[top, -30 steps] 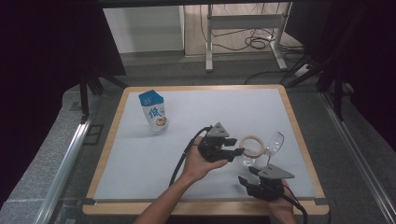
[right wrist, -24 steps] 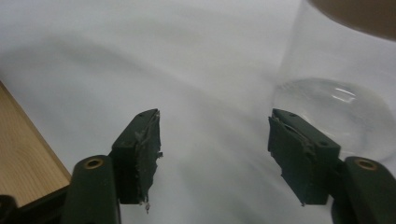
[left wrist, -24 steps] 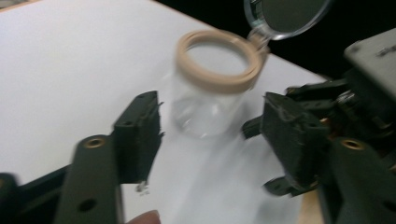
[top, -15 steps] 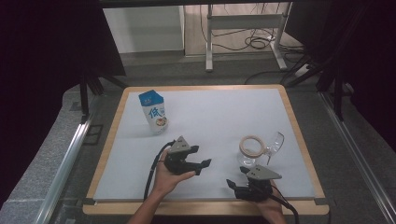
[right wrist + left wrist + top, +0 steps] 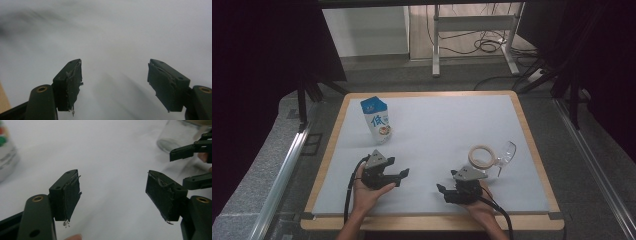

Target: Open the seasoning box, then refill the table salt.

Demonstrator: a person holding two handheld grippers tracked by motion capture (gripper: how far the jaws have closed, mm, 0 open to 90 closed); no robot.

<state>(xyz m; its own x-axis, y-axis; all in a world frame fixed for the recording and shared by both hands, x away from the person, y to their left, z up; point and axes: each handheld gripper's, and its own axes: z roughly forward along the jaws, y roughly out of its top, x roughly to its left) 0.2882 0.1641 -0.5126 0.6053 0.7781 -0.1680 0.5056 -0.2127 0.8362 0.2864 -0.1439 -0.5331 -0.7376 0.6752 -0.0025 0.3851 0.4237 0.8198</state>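
Left tool (image 5: 402, 174) drawn back, right tool (image 5: 441, 190) near table edge (image 5: 432, 222)

The left gripper (image 5: 401, 173) is held low near the bench's front edge, jaws spread wide and pointed right. The right gripper (image 5: 441, 190) is held opposite, jaws spread wide and pointed left. Both forearms are extended from below.
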